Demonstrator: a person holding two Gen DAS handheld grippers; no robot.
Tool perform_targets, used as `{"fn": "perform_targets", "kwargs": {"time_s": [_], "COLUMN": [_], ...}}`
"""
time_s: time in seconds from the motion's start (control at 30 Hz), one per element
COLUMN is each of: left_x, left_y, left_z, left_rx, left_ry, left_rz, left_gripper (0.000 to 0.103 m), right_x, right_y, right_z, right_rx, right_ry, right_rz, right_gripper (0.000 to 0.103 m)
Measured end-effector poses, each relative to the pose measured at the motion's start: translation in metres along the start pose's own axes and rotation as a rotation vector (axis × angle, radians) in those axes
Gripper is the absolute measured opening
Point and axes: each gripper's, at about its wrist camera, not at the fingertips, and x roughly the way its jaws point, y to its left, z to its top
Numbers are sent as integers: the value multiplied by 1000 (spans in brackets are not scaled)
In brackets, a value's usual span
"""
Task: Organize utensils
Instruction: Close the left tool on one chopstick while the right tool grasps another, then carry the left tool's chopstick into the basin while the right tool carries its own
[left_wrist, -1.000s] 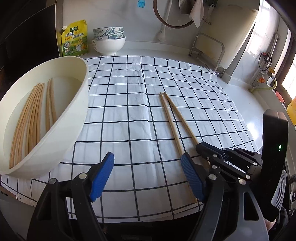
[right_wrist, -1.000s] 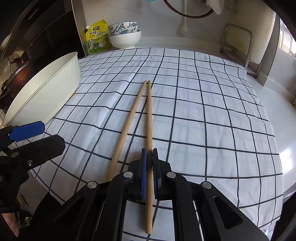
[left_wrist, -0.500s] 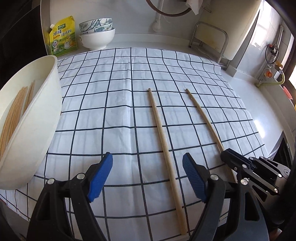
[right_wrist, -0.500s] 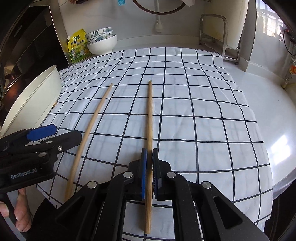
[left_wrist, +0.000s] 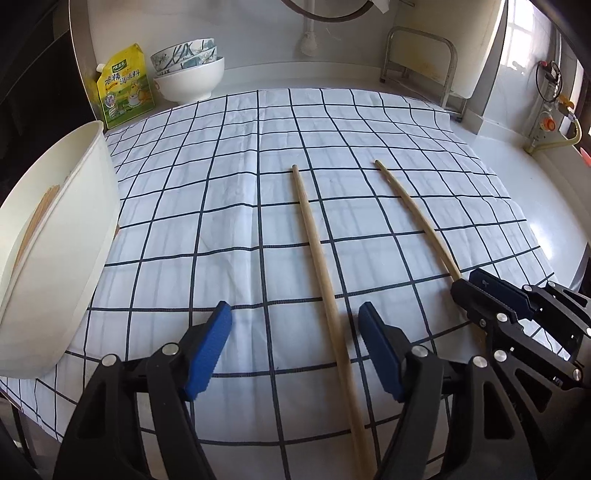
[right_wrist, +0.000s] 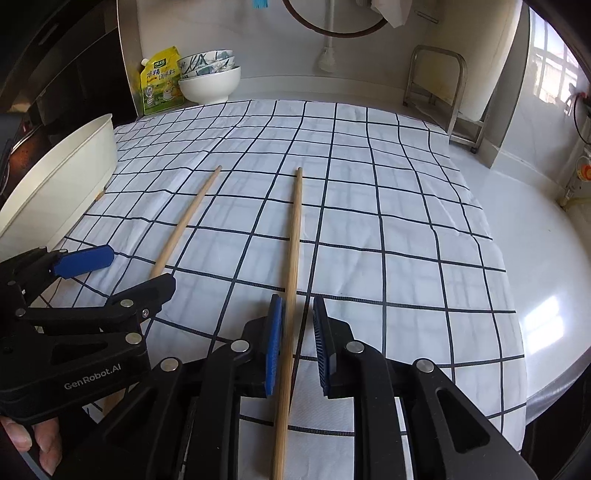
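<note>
The right gripper (right_wrist: 297, 345) has just parted slightly, releasing its pale wooden chopstick (right_wrist: 293, 240); the left gripper (left_wrist: 293, 349), at nine o'clock, gapes wide around the other chopstick (left_wrist: 314, 243), ready to clamp.

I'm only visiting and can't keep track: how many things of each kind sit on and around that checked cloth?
Loose chopsticks on the cloth: 2
Big white basin: 1
Yellow pouch: 1
Stack of bowls: 1
Total: 5
The chopsticks inside the basin are mostly hidden, so they are not counted.
</note>
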Motion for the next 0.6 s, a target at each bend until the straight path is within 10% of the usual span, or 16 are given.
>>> {"fn": "perform_targets", "kwargs": {"time_s": [0.2, 0.6], "left_x": [-5, -31], "left_y": [-8, 16], "left_z": [1, 5], "left_rx": [25, -37], "left_ry": [2, -31], "left_rz": [-37, -133], "left_gripper": [9, 7], "right_x": [0, -14], "right_y": [0, 6], "right_z": [1, 11], "right_rx": [3, 78], "right_ry": [4, -11], "right_rz": [17, 100], "right_gripper": [6, 6]}}
